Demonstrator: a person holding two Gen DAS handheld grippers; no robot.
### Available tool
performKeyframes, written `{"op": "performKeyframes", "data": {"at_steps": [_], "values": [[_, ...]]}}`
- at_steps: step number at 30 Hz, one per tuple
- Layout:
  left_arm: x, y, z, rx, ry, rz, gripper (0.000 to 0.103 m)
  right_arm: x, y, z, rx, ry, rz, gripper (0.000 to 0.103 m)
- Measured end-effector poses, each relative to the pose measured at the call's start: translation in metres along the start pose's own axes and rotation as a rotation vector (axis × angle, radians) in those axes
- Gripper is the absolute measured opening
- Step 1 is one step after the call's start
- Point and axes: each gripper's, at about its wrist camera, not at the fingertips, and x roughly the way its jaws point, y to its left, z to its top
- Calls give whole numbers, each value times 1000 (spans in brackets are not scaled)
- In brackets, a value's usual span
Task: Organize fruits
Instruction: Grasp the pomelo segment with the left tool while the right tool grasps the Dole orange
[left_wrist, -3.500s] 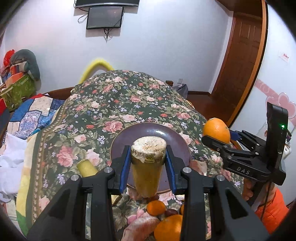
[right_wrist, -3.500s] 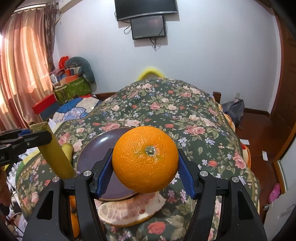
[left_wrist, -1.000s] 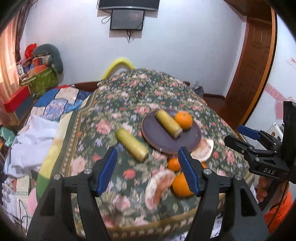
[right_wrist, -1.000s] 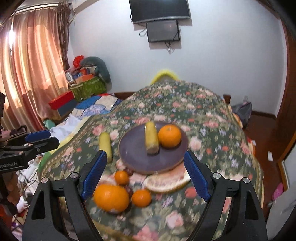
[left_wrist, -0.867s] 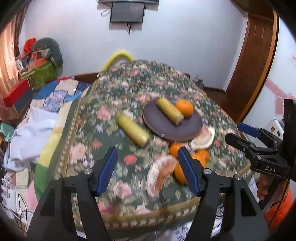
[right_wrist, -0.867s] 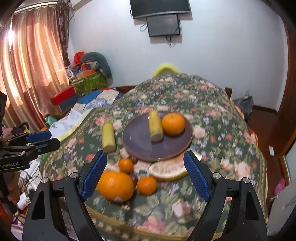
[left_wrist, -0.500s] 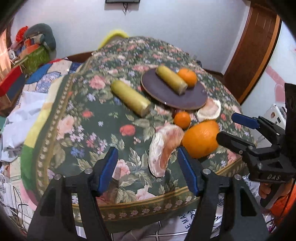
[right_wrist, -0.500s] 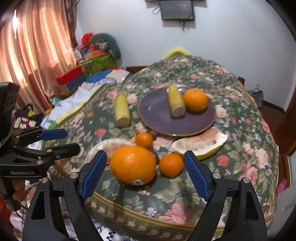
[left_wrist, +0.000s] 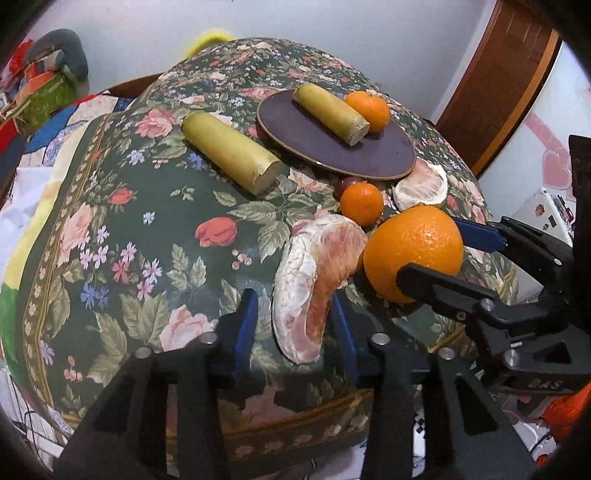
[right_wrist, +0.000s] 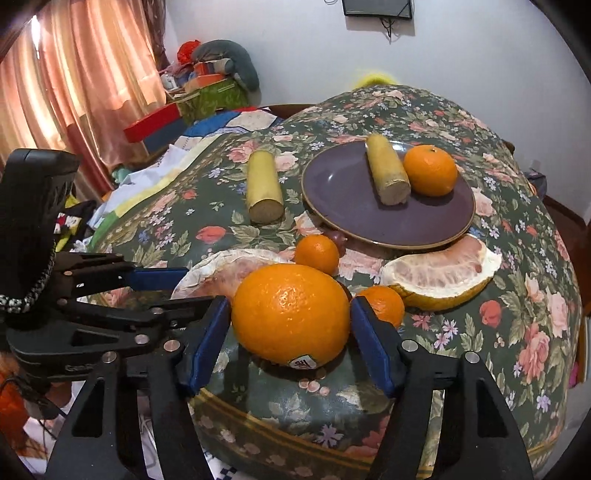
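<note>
A purple plate (left_wrist: 391, 151) (right_wrist: 332, 192) on the floral table holds a yellow-green stalk piece (left_wrist: 330, 112) (right_wrist: 386, 173) and an orange (left_wrist: 369, 110) (right_wrist: 430, 175). My left gripper (left_wrist: 293, 321) is open, its jaws on either side of a peeled pomelo wedge (left_wrist: 314, 280) (right_wrist: 221, 271) at the near edge. My right gripper (right_wrist: 291, 336) is open, its jaws around a large orange (right_wrist: 291, 314) (left_wrist: 413, 251) that sits on the cloth. The right gripper also shows in the left wrist view (left_wrist: 469, 258).
A second stalk piece (left_wrist: 231, 151) (right_wrist: 264, 188) lies left of the plate. Two small oranges (right_wrist: 317, 254) (right_wrist: 382, 304) and another pomelo wedge (right_wrist: 443, 273) lie in front of the plate. The table's front edge (right_wrist: 332, 421) is just below both grippers.
Both grippers have let go of the stalk piece and the orange, which now lie on the plate. They then pulled back, dropped low and closed in around the pomelo wedge and the large orange.
</note>
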Motion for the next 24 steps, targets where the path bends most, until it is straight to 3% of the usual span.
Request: {"op": "performKeyframes", "data": {"at_steps": [6,12,16,19,21,24], "values": [[-4,6,-1,-35,-9,-10,27,-2,-7,1,34,0,26,62],[-26,30,-8,-145,-58,74,26,-13,-15,3,64,-24,23,62],[-32,41,-12,-210,-52,80,26,-26,-23,7,83,-61,8,61],[-29,39,-14,-190,-11,42,26,-36,-28,12,90,-91,-9,61],[-27,33,-12,-147,1,66,26,-43,-33,13,91,-108,-28,61],[-24,25,-4,-74,0,102,36,-52,-43,11,95,-120,-56,61]]}}
